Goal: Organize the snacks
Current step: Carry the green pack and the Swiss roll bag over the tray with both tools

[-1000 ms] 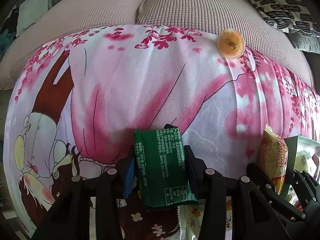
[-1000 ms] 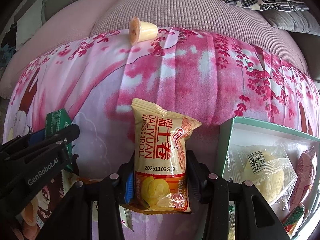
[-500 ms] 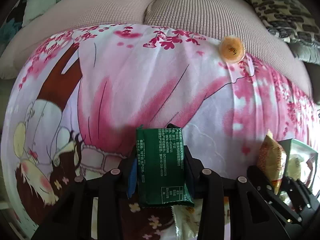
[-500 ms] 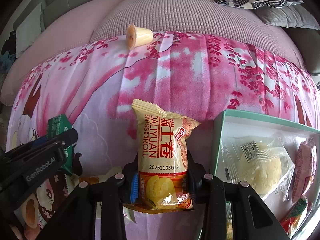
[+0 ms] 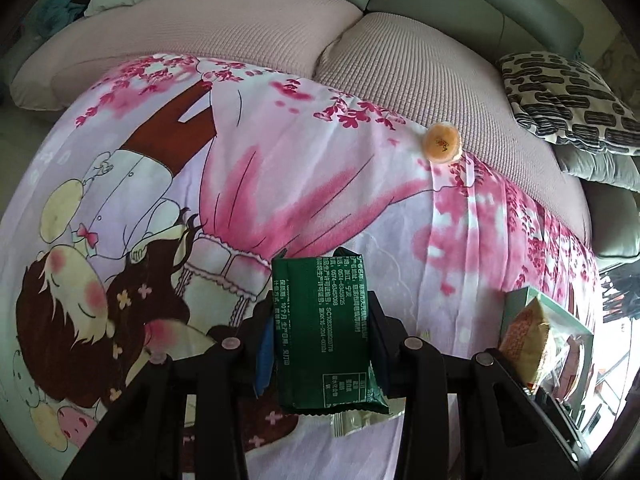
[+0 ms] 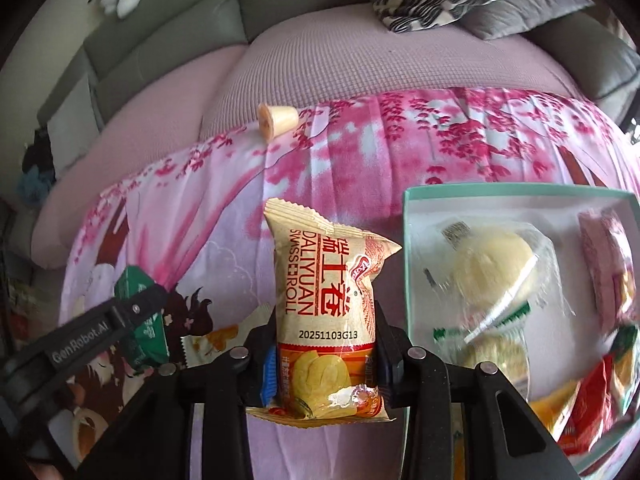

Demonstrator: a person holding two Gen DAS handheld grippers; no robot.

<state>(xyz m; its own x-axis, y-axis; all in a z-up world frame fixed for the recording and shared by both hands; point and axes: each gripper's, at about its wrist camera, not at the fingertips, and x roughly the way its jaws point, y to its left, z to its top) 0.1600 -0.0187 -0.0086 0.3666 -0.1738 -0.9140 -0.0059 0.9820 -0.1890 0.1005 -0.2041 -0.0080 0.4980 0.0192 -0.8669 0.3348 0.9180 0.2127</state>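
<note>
My left gripper (image 5: 322,344) is shut on a green snack packet (image 5: 324,328) and holds it upright above the pink cartoon blanket (image 5: 240,184). My right gripper (image 6: 324,352) is shut on a yellow Swiss roll packet (image 6: 324,304), held upright just left of the green-rimmed snack box (image 6: 412,240). The box holds several wrapped snacks, among them a clear-wrapped bun (image 6: 492,260). The box also shows at the right edge of the left wrist view (image 5: 536,296). The left gripper with its green packet (image 6: 140,320) shows at the left of the right wrist view.
An orange jelly cup (image 5: 442,142) lies on its side at the blanket's far edge, also in the right wrist view (image 6: 276,120). Another wrapper (image 6: 216,340) lies on the blanket between the grippers. Sofa cushions (image 5: 420,72) and a patterned pillow (image 5: 568,96) lie behind.
Both grippers have lifted and pulled back with their packets. The right gripper has moved nearer the box, which now shows more of its contents.
</note>
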